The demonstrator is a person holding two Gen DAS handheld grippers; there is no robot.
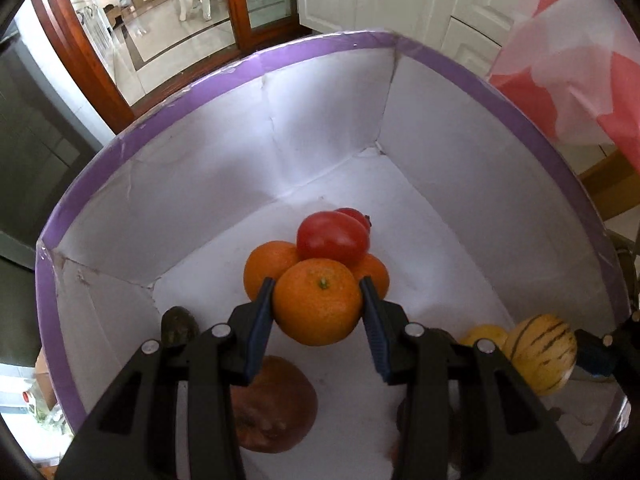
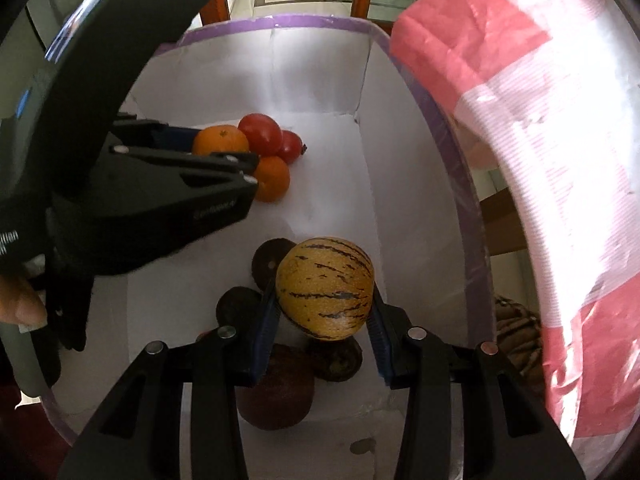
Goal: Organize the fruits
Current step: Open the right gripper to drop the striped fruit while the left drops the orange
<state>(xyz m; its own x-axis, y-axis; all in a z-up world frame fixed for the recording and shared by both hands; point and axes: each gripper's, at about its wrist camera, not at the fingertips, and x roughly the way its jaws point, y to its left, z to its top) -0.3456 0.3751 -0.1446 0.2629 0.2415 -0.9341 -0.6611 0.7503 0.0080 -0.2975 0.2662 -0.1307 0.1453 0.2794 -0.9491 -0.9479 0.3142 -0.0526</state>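
Note:
My left gripper [image 1: 318, 300] is shut on an orange [image 1: 318, 306] inside a white box with a purple rim [image 1: 160, 124], just above two more oranges [image 1: 266, 268] and red tomatoes [image 1: 332, 236]. My right gripper [image 2: 324, 312] is shut on a yellow striped melon [image 2: 325, 288], held over dark fruits [image 2: 268, 262] and a reddish-brown apple [image 2: 276, 400] on the box floor. The left gripper [image 2: 224, 152] and its orange [image 2: 220, 140] also show in the right wrist view, at the far left of the box. The melon [image 1: 540, 354] shows at the right in the left wrist view.
A pink and white plastic bag [image 2: 540, 160] hangs right of the box rim [image 2: 472, 240]. A brownish apple [image 1: 276, 404], a dark avocado [image 1: 178, 324] and a yellow fruit [image 1: 484, 334] lie on the box floor. A wooden door frame [image 1: 84, 60] stands beyond the box.

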